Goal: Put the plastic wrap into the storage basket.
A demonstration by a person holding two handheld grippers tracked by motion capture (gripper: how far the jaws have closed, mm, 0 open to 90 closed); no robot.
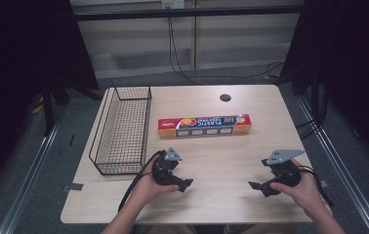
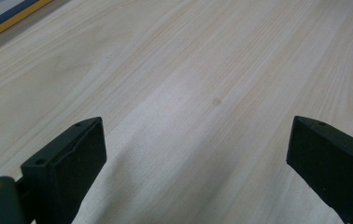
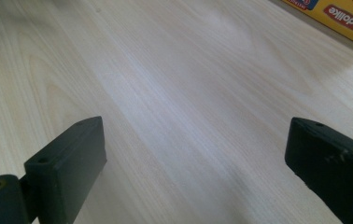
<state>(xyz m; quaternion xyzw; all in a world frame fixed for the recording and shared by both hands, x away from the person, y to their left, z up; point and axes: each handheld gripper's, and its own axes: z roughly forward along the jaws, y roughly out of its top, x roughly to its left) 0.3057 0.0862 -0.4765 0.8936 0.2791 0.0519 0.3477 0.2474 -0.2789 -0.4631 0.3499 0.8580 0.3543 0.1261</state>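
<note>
My left black two-jaw gripper (image 1: 185, 184) and right black two-jaw gripper (image 1: 254, 185) rested on the pale wooden table (image 1: 212, 195), jaws spread wide, gripping nothing. The long orange-and-yellow cardboard box (image 1: 204, 125) lay beyond them, beside the black wire basket (image 1: 121, 131)

Both hands rest low, the left gripper (image 1: 185, 184) and right gripper (image 1: 255, 185) pointing inward, jaws spread wide.

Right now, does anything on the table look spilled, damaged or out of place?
Nothing stands out. The plastic wrap box lies flat and intact beside the upright wire basket, and both open grippers, left and right, hold nothing.
</note>
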